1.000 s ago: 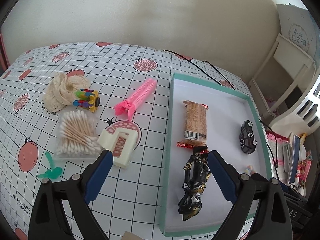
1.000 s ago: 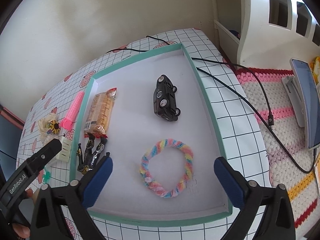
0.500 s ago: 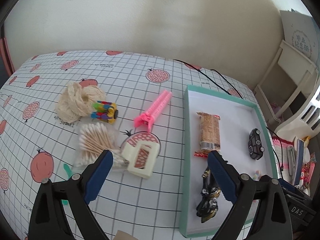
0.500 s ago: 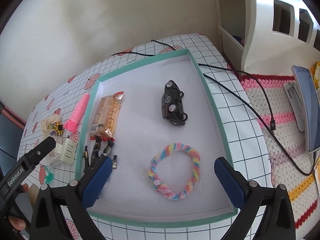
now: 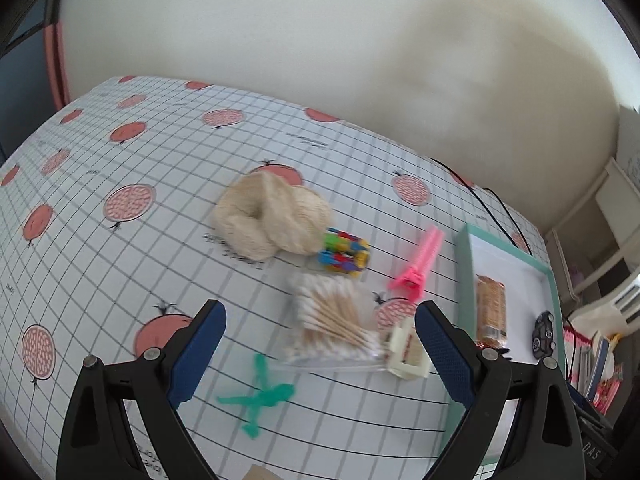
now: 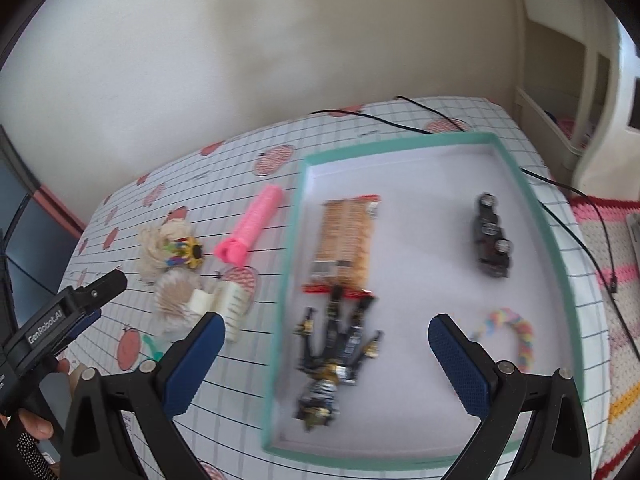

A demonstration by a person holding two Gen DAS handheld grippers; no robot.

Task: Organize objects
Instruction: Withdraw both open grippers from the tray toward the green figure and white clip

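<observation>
**Left claw swung off the tray toward the loose items; both claws empty**

Shifted since a second ago: the left gripper (image 5: 320, 344) has left the tray (image 5: 464, 256) and now faces the clutter on the gridded tablecloth (image 5: 120, 264); the tray sits off to its right edge. The right gripper (image 6: 326, 354) has turned leftward too, so the tray's near left wall (image 6: 280, 320) falls between its fingers.

- Left claw: jaws spread wide, nothing held, above the cloth.
- Right claw: jaws spread wide, nothing held, over the tray's front.
- Already in the tray: snack packet (image 6: 346, 240), black toy figure (image 6: 334, 354), toy car (image 6: 492, 240), pastel braided ring (image 6: 516, 332).
- Outside the tray, ahead of the left claw: bag of cotton swabs (image 5: 332, 320) just beyond the gap between its fingers; cream clip (image 5: 406, 350) touching the bag's right end, close to the right finger; green plastic piece (image 5: 260, 396) low between the fingers; colourful toy roller (image 5: 343, 255) and cream lace scrunchie (image 5: 272, 216) farther ahead, touching each other; pink comb-like clip (image 5: 420, 264) ahead to the right.

Step in hand, by judgement: picking the next loose item. The swab bag is nearest and best centred. Its film looks slippery and soft, so the fingers should straddle the bag's short width and close on the bundle of sticks, not the loose film. The cream clip presses against it and may drag along; approaching from the bag's left half avoids that. Both views are motion-blurred, so fine edges are uncertain
</observation>
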